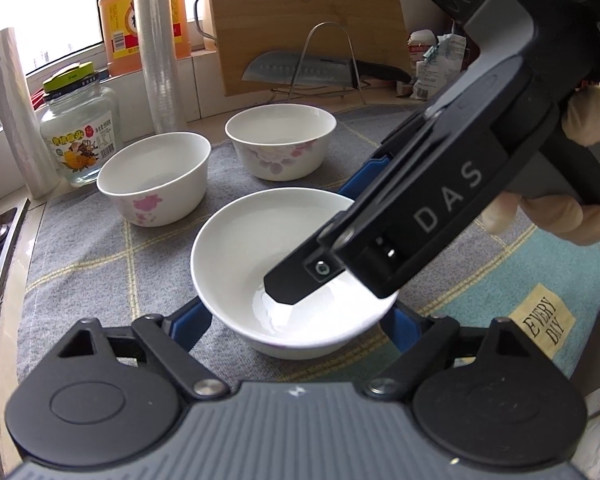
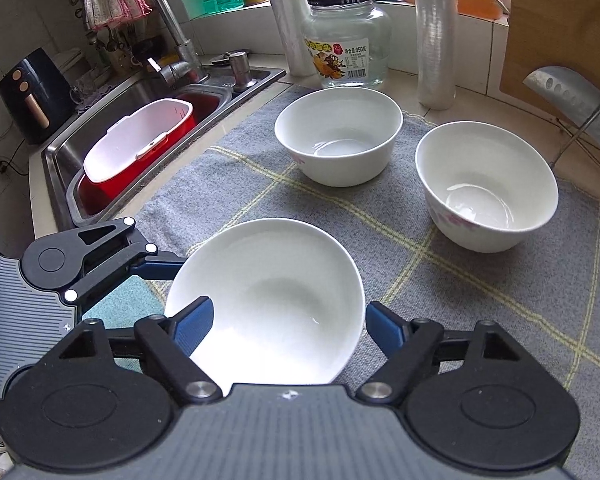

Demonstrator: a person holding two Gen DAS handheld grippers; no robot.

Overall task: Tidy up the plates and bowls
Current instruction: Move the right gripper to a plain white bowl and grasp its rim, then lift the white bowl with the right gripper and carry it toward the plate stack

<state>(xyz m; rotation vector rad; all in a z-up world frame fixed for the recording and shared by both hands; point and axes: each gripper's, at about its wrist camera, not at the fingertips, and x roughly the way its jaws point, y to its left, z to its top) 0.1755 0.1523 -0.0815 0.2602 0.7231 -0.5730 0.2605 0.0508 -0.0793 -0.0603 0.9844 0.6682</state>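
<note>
Plain white bowl (image 1: 236, 264): glazed ceramic, round, shallow w/ flared rim, glossy inside. Set mouth-up on grey woven mat (image 1: 100, 248) w/ yellow check lines, near front edge of surface. No long axis to report, being circular. Left gripper (image 1: 298, 324): jaws spread round the bowl, one blue ribbed pad (image 1: 192, 320) against each side of the outer wall; contact apparent, but cannot tell whether actually clamped. Right gripper (image 2: 288, 328): jaws open, straddling the rim from the opposite side, one finger reaching down inside the bowl, the other outside w/ a visible gap to the wall; nothing gripped. Held by a hand (image 1: 540, 216) at far right in left wrist view. Further back on mat, apart from each other and from the plain bowl: 2 deeper white bowls, both mouth-up, straighter walls, pink flower print outside, i.e. left floral bowl (image 1: 156, 176) and right floral bowl (image 1: 280, 140). Just behind left one: clear glass jar (image 1: 80, 136) w/ green lid. At rear: bamboo board (image 1: 300, 20) leaning upright, steel cleaver (image 1: 300, 68) in wire rack.
</note>
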